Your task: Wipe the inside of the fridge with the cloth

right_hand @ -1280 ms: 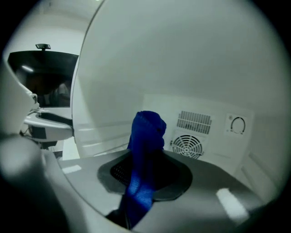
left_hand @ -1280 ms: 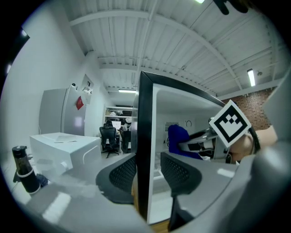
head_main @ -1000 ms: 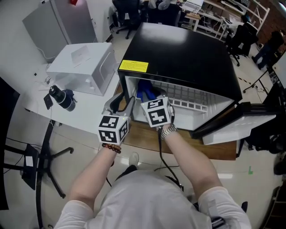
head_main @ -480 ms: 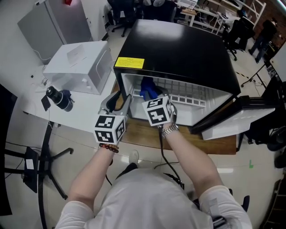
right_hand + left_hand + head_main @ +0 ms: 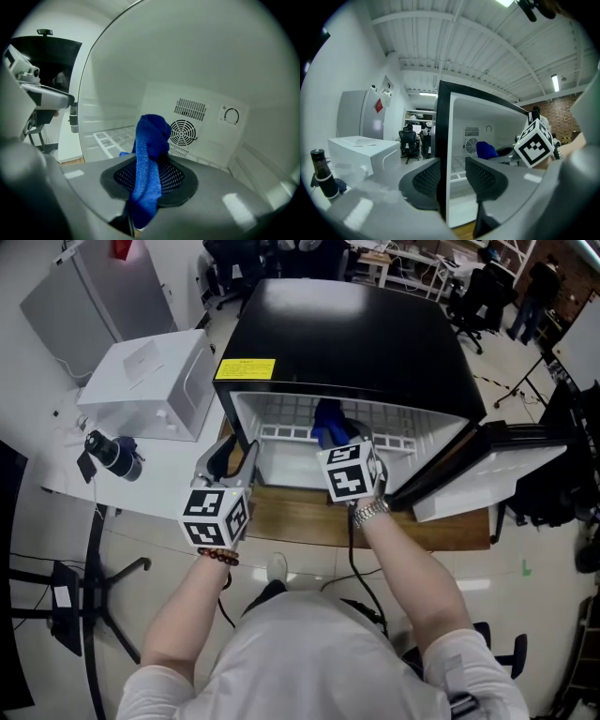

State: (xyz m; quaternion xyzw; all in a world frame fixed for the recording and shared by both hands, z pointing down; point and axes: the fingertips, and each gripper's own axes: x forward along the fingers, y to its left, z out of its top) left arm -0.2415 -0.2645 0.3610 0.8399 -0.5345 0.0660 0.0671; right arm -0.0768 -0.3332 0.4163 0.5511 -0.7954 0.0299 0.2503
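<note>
Looks like a lab or an open office workroom, not a home. Shown by black office chairs (image 5: 406, 142) at the back, a tall grey cabinet (image 5: 82, 292), a brick wall (image 5: 565, 110), strip lamps (image 5: 555, 83) under a white ribbed ceiling (image 5: 454, 47), a white desk (image 5: 141, 479), and a small fridge (image 5: 347, 334) set on a low wooden board (image 5: 300, 521) on the pale floor (image 5: 525, 615).

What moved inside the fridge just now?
The right gripper, shut on the blue cloth, slid to the right inside the fridge, from the left part toward the middle. Nothing was picked up or let go. The left gripper stayed put, its jaws either side of the left wall.
</note>
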